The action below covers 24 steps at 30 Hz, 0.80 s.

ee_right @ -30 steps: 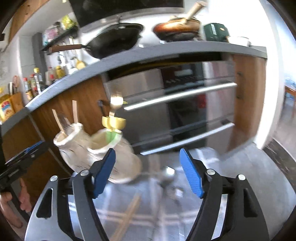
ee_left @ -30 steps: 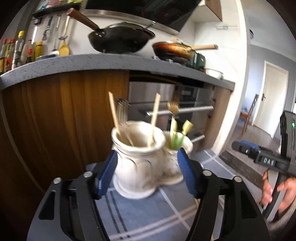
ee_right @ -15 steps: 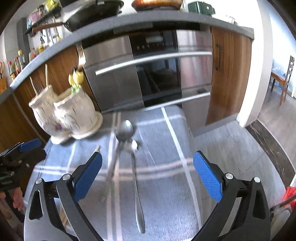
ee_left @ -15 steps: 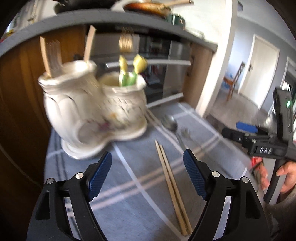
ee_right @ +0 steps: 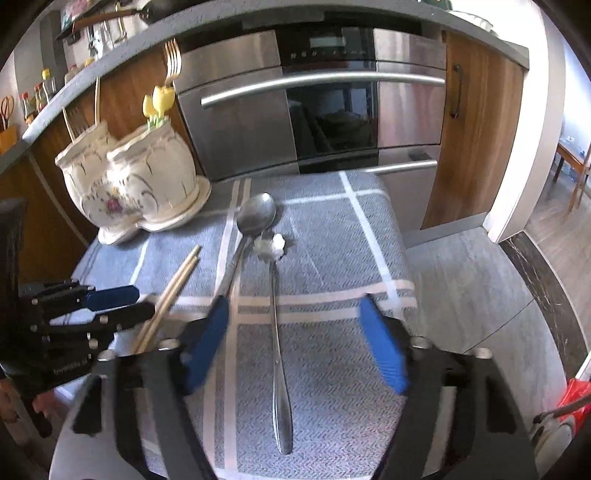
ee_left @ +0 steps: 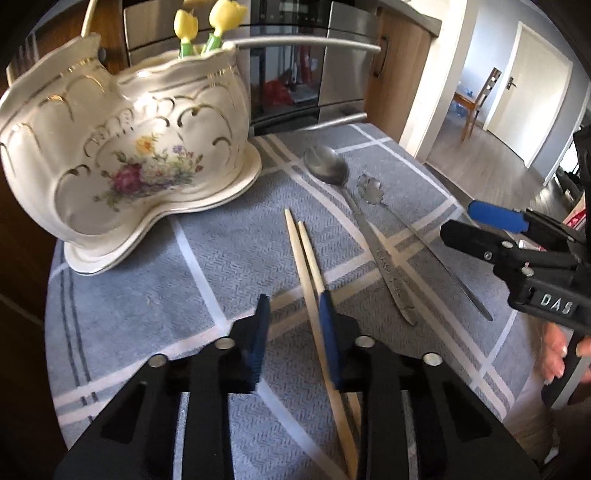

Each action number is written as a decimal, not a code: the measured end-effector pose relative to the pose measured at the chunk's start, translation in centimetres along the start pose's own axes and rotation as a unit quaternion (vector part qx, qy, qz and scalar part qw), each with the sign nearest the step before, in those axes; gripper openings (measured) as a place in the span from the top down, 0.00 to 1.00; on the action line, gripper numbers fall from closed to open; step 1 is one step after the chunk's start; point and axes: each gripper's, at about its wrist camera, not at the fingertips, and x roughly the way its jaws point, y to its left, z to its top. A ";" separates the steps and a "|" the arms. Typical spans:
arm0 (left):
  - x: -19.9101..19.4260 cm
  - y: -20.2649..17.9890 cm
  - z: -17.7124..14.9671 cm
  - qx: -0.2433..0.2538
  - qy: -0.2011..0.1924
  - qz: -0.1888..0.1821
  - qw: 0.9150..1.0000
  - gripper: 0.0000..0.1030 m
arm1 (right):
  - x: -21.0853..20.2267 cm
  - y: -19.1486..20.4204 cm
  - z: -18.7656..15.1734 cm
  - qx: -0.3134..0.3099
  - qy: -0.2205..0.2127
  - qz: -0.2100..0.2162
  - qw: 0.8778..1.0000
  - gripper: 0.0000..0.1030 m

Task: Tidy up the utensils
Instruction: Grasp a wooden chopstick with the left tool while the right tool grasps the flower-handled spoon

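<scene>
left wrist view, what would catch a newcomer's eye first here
The white floral ceramic utensil holder dominates the far left of the grey checked cloth, yellow tulip-topped picks poking out. Nearer, a pair of wooden chopsticks runs under the left gripper, with a large metal spoon just right.

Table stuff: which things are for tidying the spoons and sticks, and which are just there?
For the job:
chopsticks, big spoon, flower-tipped spoon, flowered pot, left gripper, right gripper.

Just there:
oven, checked cloth, yellow tulip sticks and fork already in the pot, chair.
</scene>
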 end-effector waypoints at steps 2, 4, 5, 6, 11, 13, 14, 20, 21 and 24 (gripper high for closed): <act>0.3 -0.1 0.3 0.001 0.001 -0.001 1.000 0.76 | 0.4 0.1 -0.1 -0.003 0.009 0.005 1.000 0.51; 0.8 -0.4 0.8 0.005 0.004 0.003 1.000 0.76 | 0.8 0.1 0.1 -0.001 0.015 0.010 1.000 0.53; 0.9 -0.5 0.9 0.007 0.004 0.007 1.000 0.76 | 1.0 0.1 0.1 0.001 0.018 0.012 1.000 0.54; 1.0 -0.6 1.1 0.009 0.005 0.009 1.000 0.76 | 1.1 0.1 0.2 0.002 0.020 0.013 1.000 0.56; 1.9 -0.7 2.6 0.006 0.012 0.008 1.000 0.76 | 2.1 0.3 0.8 0.001 0.033 0.022 0.999 0.59; 2.2 -0.7 3.0 0.006 0.015 0.009 1.000 0.76 | 2.7 0.6 1.1 -0.005 0.039 0.021 0.999 0.60; 2.4 -0.7 3.3 0.008 0.016 0.012 1.000 0.76 | 2.9 0.7 1.3 -0.008 0.042 0.022 0.999 0.60; 2.9 -0.6 4.1 0.010 0.018 0.012 1.000 0.79 | 4.5 1.5 2.3 -0.020 0.051 0.017 0.998 0.68; 3.1 -0.7 4.2 0.013 0.018 0.016 1.000 0.84 | 4.6 1.6 2.4 -0.025 0.052 0.011 0.998 0.74; 3.3 -0.6 4.4 0.021 0.017 0.024 0.999 0.92 | 5.1 2.2 2.6 -0.049 0.053 -0.008 0.997 0.80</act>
